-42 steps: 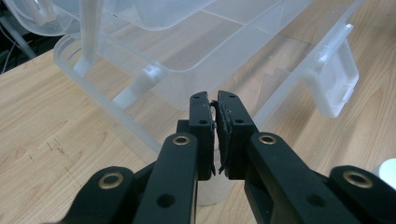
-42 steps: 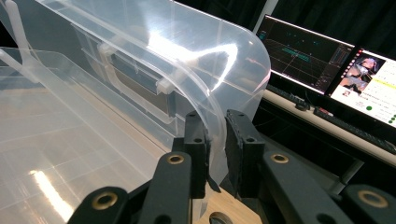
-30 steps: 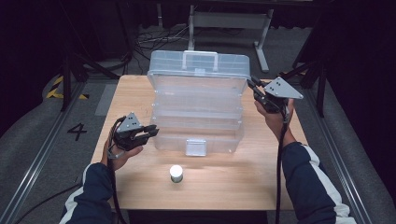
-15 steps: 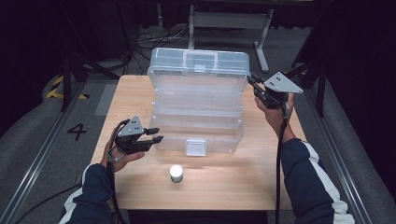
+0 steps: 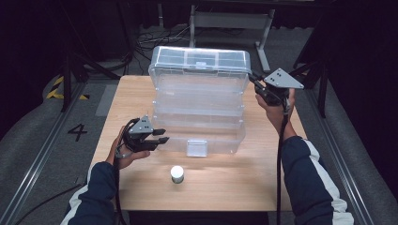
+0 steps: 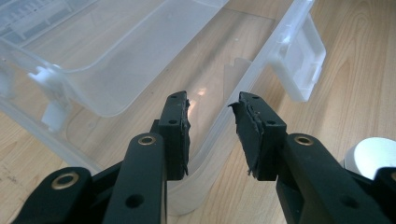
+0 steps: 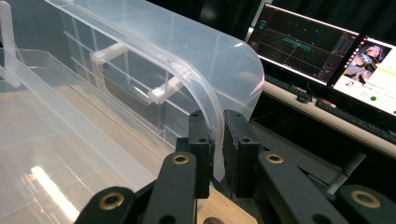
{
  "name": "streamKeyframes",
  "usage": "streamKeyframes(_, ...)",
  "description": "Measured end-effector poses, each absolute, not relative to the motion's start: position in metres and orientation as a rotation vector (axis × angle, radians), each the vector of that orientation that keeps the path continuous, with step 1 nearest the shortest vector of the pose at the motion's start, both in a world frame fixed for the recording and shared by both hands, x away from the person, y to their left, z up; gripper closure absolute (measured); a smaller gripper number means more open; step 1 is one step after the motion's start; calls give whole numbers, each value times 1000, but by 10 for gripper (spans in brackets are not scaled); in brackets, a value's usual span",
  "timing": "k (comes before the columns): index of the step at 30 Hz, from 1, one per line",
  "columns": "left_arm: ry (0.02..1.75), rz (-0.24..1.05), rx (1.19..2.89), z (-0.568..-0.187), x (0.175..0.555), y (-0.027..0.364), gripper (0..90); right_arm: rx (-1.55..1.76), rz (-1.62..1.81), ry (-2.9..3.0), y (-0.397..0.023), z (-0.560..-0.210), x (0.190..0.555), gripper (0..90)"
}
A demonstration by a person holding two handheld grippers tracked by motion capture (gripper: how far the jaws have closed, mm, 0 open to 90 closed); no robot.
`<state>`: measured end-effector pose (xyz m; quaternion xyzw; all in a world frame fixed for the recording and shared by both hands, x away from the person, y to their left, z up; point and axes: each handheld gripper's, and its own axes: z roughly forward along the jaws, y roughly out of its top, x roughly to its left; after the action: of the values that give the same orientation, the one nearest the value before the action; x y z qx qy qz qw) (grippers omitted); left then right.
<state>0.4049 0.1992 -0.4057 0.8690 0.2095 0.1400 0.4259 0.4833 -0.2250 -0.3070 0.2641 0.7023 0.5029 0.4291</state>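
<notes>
High view, left to right: our left gripper [image 5: 157,136] has just been opening, its jaws now standing apart with nothing between them, beside the near-left corner of the clear storage box [image 5: 199,101]. That box sits mid-table [image 5: 141,187], long axis crosswise, lid [image 5: 199,61] raised away from us. Our right gripper [image 5: 256,83] clamps the lid's edge, presumably to keep it open.
</notes>
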Motion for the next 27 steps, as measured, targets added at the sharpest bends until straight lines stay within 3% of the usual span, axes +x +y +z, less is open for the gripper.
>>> streamKeyframes(27, 475, 307, 2210, -404, 411, 199, 666, 678, 1254, 1774, -226, -301, 499, 835)
